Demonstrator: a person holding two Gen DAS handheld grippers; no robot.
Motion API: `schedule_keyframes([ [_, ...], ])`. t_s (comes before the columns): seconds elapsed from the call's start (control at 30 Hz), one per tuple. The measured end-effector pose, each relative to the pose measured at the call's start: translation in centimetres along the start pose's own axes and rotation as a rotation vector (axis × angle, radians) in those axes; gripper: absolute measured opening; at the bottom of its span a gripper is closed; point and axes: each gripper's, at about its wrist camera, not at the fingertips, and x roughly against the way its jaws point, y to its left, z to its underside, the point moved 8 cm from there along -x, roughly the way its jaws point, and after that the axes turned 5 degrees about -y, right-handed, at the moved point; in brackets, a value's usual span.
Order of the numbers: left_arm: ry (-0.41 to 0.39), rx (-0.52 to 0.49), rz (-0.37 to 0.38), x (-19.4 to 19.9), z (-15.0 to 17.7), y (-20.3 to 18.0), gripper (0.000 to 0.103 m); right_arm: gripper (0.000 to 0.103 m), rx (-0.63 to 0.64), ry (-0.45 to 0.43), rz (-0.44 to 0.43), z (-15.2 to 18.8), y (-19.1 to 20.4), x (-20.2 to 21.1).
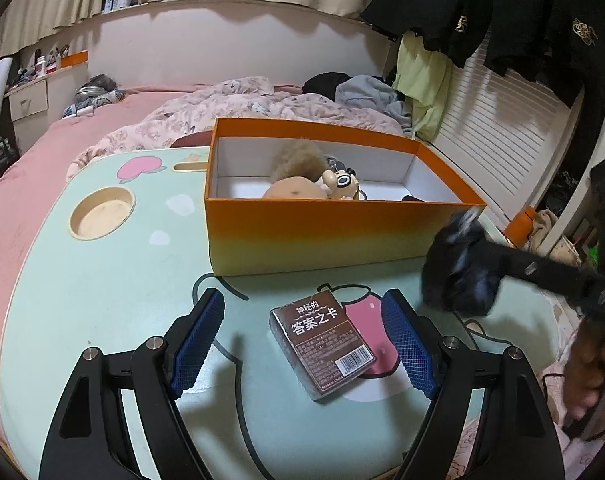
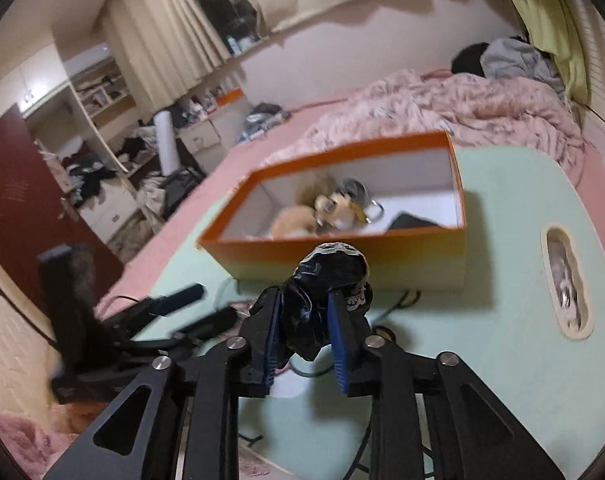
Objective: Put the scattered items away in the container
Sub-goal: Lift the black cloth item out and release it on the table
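A brown card pack (image 1: 322, 344) with a barcode lies flat on the mint-green lap table (image 1: 102, 280). My left gripper (image 1: 302, 300) hovers just over it, open, one blue pad on either side and neither touching. Behind it stands the open orange box (image 1: 334, 236), holding a tan plush toy (image 1: 298, 184) and a small goggle-eyed figure (image 1: 342, 180). My right gripper (image 2: 306, 294) is shut on a crumpled black cloth bundle (image 2: 326, 276) with white lace trim, held above the table just in front of the orange box (image 2: 262, 252). In the left wrist view the bundle (image 1: 458, 276) appears blurred by the box's right corner.
The table has a round cup recess (image 1: 102, 212) at the left and an oval slot (image 2: 566, 284) at the right. A thin dark cable (image 2: 398, 304) lies in front of the box. A pink bed with a rumpled quilt (image 2: 442, 112) surrounds the table.
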Motion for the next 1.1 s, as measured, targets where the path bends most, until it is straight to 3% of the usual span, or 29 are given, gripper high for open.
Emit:
schedule_keyframes([
  [0.13, 0.002, -0.009, -0.002, -0.1, -0.1, -0.2, 0.081, 0.033, -0.019, 0.018, 0.027, 0.8, -0.8, -0.8],
  [0.2, 0.002, -0.012, -0.003, -0.1, -0.1, -0.3, 0.081, 0.059, -0.041, -0.001, 0.057, 1.0, -1.3, -0.4],
  [0.3, -0.001, -0.007, -0.004, 0.0, -0.1, -0.2, 0.081, 0.065, -0.072, -0.080, 0.094, 0.6, -2.2, 1.3],
  [0.47, 0.001, -0.002, -0.003, -0.1, -0.1, 0.0, 0.081, 0.067, -0.063, -0.157, 0.112, -0.1, -1.8, 3.0],
  [0.93, -0.011, 0.011, -0.006, 0.3, -0.8, 0.4, 0.081, 0.067, 0.039, -0.128, 0.153, 0.7, 0.4, 2.1],
  [1.1, -0.009, 0.047, 0.037, 0.9, -2.6, 0.5, 0.081, 0.067, 0.054, -0.129, 0.170, 0.7, 0.3, 2.2],
])
